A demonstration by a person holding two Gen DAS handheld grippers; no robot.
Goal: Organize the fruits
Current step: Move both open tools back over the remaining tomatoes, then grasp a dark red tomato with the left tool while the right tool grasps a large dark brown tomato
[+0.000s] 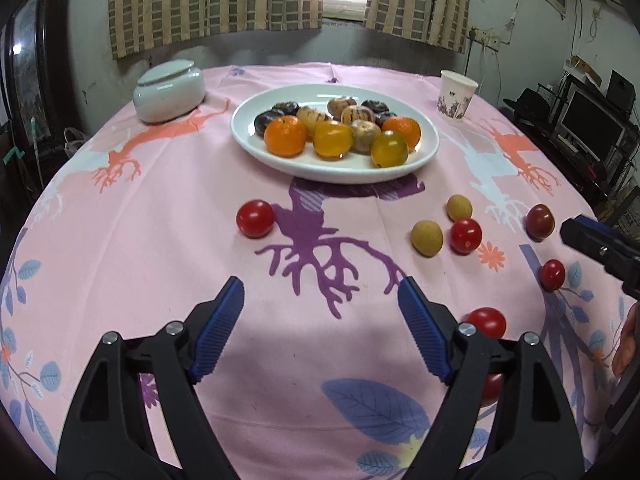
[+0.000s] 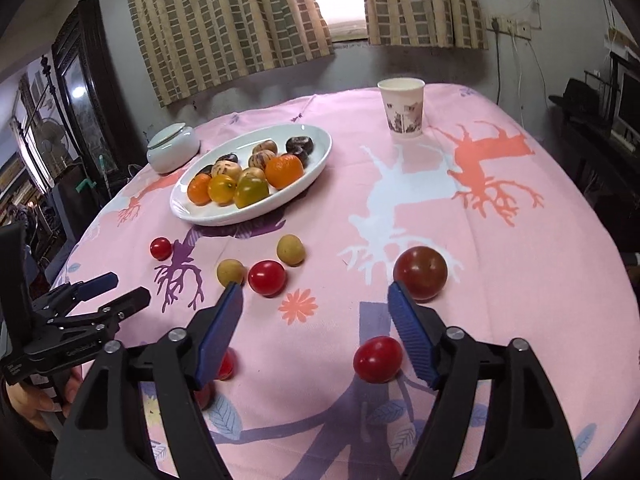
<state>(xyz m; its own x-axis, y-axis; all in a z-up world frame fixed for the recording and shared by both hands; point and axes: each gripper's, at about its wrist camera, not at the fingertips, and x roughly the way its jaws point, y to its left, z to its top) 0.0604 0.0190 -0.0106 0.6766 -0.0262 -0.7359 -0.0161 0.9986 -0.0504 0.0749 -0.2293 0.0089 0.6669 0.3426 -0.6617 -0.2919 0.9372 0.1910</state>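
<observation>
While both claws stand released with nothing between their pads, the left claw (image 1: 320,292) hangs over bare cloth at the desk's (image 1: 160,208) near edge and the right claw (image 2: 316,292) beside a red tomato (image 2: 377,359). Toward the far edge, a white plate (image 1: 280,158) holds oranges and other fruit; loose tomatoes and two small yellow fruits lie between plate and near edge.
</observation>
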